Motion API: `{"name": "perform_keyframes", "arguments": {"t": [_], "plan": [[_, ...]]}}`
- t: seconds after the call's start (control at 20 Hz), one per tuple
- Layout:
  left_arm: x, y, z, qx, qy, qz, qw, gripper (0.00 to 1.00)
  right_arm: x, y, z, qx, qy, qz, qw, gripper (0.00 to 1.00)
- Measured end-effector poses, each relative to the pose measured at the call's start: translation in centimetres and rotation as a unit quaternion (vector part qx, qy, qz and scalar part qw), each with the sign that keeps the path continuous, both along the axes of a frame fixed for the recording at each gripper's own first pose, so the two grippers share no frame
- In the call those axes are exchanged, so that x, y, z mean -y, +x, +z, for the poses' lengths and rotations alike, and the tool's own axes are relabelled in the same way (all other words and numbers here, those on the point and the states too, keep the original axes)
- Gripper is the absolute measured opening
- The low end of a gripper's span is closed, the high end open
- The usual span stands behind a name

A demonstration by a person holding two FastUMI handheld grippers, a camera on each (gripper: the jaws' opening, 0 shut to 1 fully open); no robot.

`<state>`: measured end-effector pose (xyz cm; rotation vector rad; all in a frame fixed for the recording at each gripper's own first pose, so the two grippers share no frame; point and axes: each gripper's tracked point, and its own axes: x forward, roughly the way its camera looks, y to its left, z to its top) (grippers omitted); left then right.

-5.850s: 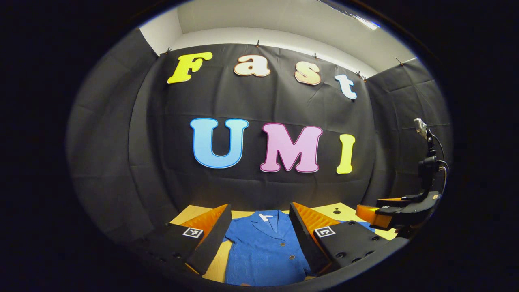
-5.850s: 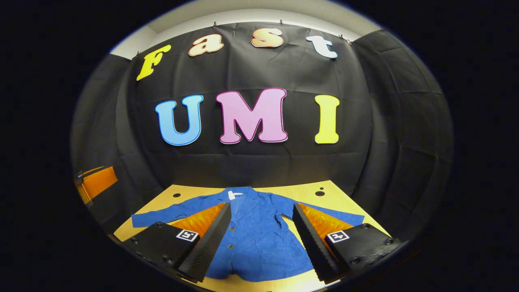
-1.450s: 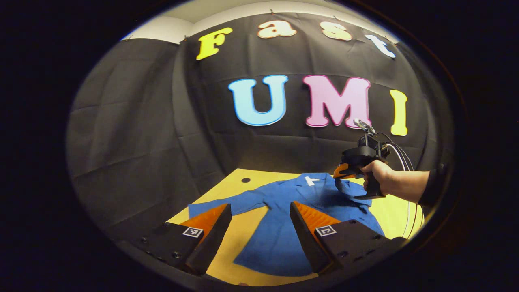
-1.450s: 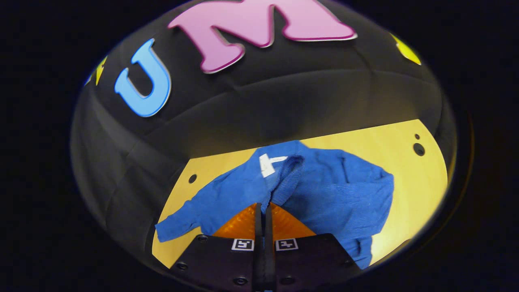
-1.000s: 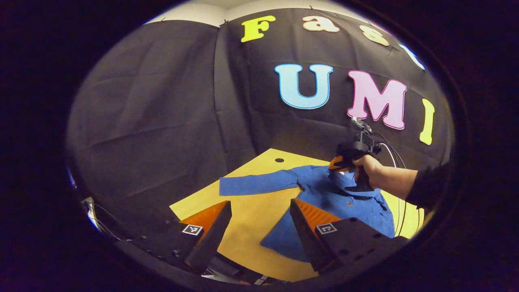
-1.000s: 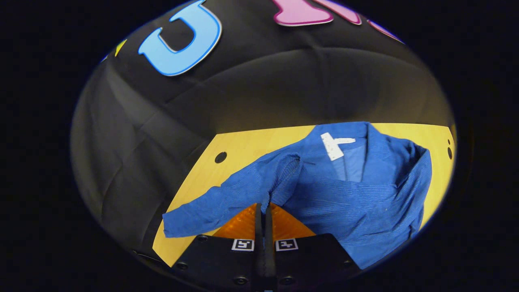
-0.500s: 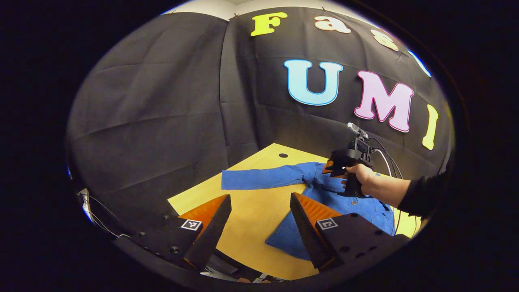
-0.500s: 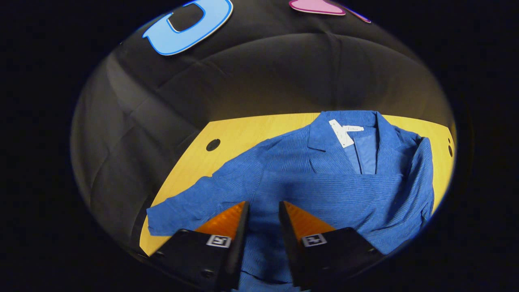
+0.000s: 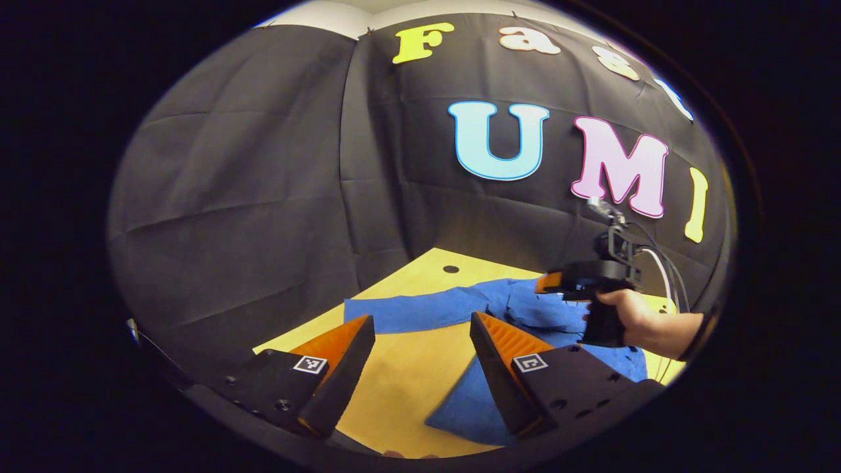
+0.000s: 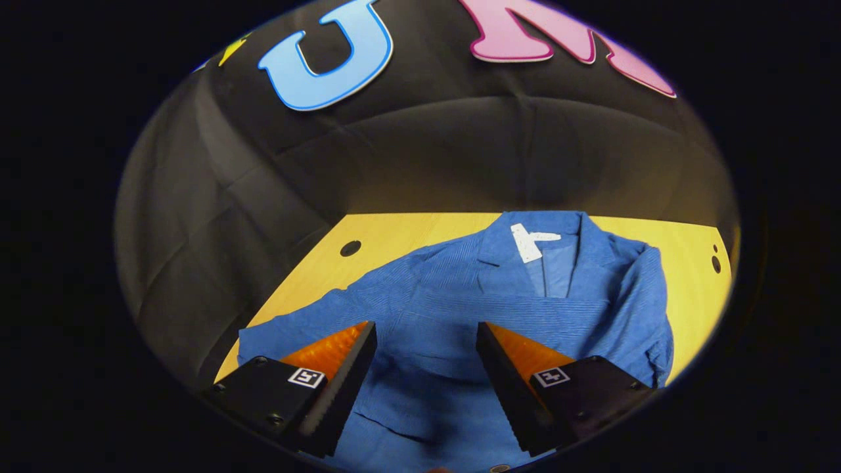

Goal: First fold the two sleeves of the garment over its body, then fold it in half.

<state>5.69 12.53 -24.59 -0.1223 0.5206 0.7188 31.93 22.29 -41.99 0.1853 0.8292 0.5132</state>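
Note:
A blue jacket (image 10: 525, 315) lies on the yellow table (image 10: 407, 230), collar and white label (image 10: 529, 242) at the far side. One sleeve (image 10: 565, 312) lies folded across the chest. The other sleeve (image 9: 420, 312) stretches flat out to the side. My right gripper (image 10: 425, 326) hovers open over the jacket's chest, with nothing between its fingers. In the left gripper view it (image 9: 552, 284) is held by a hand (image 9: 647, 322) above the jacket. My left gripper (image 9: 422, 322) stands open above the near table edge, short of the outstretched sleeve.
Round holes (image 10: 350, 248) mark the table's far corners, another hole (image 9: 451, 269) beyond the flat sleeve. Black cloth walls close the table in at the back and left. Bare tabletop (image 9: 401, 374) lies between my left fingers.
My right gripper opened and let go of the sleeve, which now lies across the jacket's chest, then drew back and up. My left gripper turned slightly, still open.

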Motion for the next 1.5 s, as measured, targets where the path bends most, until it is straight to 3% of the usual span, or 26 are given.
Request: {"name": "perform_keyframes", "arguments": {"t": [0.4,0.6,0.75,0.85,1.0,1.2,1.35,1.45,1.5], "plan": [[-9.9,3.0,-4.5,-0.014,0.004,0.053,0.999,0.85,11.1,-3.6,5.1,0.054,-0.012,-0.008,0.998,0.98],[-14.4,4.2,-7.7,-0.040,0.019,0.064,0.997,0.86,19.3,-2.5,9.5,0.127,-0.022,-0.073,0.989,0.98],[-16.7,5.1,-12.5,-0.070,-0.034,0.067,0.995,0.86,25.8,-3.0,13.0,0.150,-0.033,-0.125,0.980,0.98],[-18.5,4.8,-15.0,-0.094,-0.051,0.084,0.991,0.86,29.5,-4.0,13.6,0.164,-0.051,-0.135,0.976,0.98],[-20.1,5.1,-17.6,-0.109,-0.077,0.103,0.986,0.86,34.4,-5.6,13.0,0.163,-0.116,-0.148,0.969,0.98],[-21.4,5.9,-19.9,-0.150,-0.103,0.116,0.976,0.86,35.9,-7.3,14.1,0.154,-0.113,-0.166,0.967,0.98],[-22.3,5.7,-23.9,-0.189,-0.151,0.127,0.962,0.86,35.6,-7.9,13.6,0.152,-0.115,-0.159,0.969,0.98],[-23.5,6.1,-24.7,-0.170,-0.155,0.132,0.964,0.89,35.0,-8.4,12.8,0.138,-0.117,-0.148,0.972,0.98],[-22.9,5.7,-23.7,-0.170,-0.165,0.140,0.961,0.85,34.8,-8.2,12.9,0.137,-0.113,-0.148,0.973,0.98]]}}
